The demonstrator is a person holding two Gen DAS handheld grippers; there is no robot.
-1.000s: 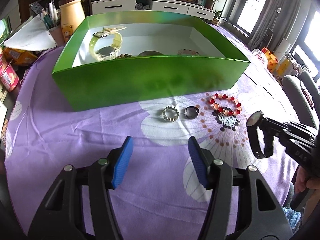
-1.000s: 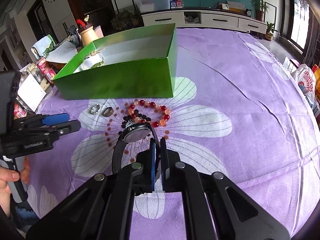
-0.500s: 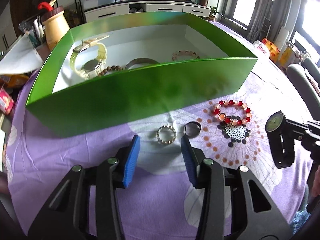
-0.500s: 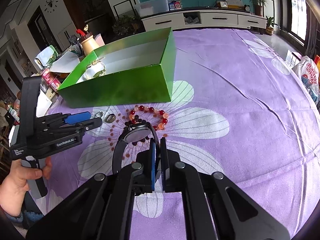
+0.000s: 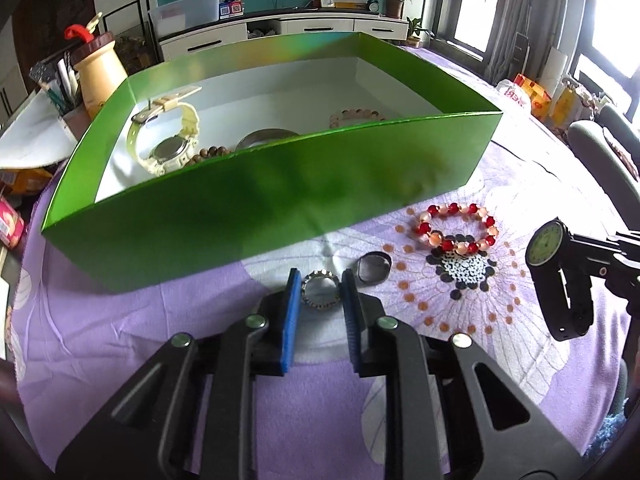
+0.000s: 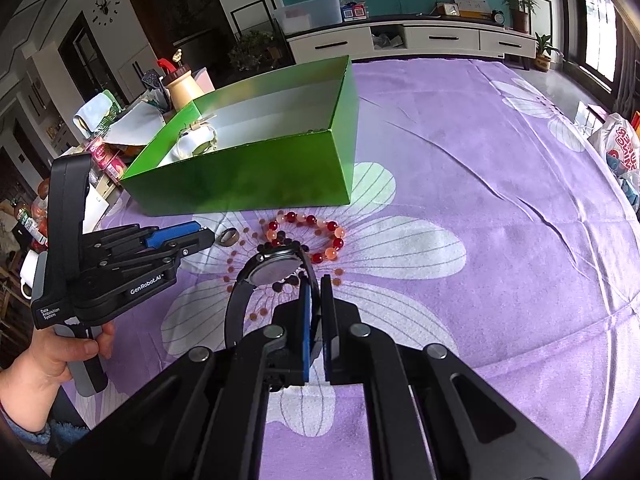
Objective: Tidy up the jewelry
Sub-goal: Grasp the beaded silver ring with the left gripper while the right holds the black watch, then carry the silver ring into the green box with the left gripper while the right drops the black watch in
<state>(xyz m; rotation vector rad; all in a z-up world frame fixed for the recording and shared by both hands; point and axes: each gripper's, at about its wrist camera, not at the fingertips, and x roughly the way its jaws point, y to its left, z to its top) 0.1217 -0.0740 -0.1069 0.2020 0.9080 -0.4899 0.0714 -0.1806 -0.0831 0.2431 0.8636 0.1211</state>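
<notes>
A green box (image 5: 280, 196) (image 6: 256, 184) on the purple cloth holds a cream watch (image 5: 168, 148), a bangle and bead bracelets. In front of it lie a beaded silver ring (image 5: 320, 290), a dark ring (image 5: 373, 268) (image 6: 229, 236) and a red and pink bead bracelet (image 5: 456, 232) (image 6: 308, 236). My left gripper (image 5: 320, 294) (image 6: 192, 236) has its blue pads on both sides of the silver ring, narrowly apart, close to or touching it. My right gripper (image 6: 316, 300) is shut on the strap of a black watch (image 6: 276, 272) (image 5: 556, 272), held above the cloth.
A cream jar (image 5: 100, 68) and a pen cup (image 5: 68, 100) stand behind the box at the left, beside papers and snack packs. A chair (image 5: 600, 152) is at the table's right edge. Bags (image 6: 616, 152) lie at the far right.
My left gripper moved forward and down to the silver ring and its jaws narrowed around it. My right gripper still holds the black watch, nearly still.
</notes>
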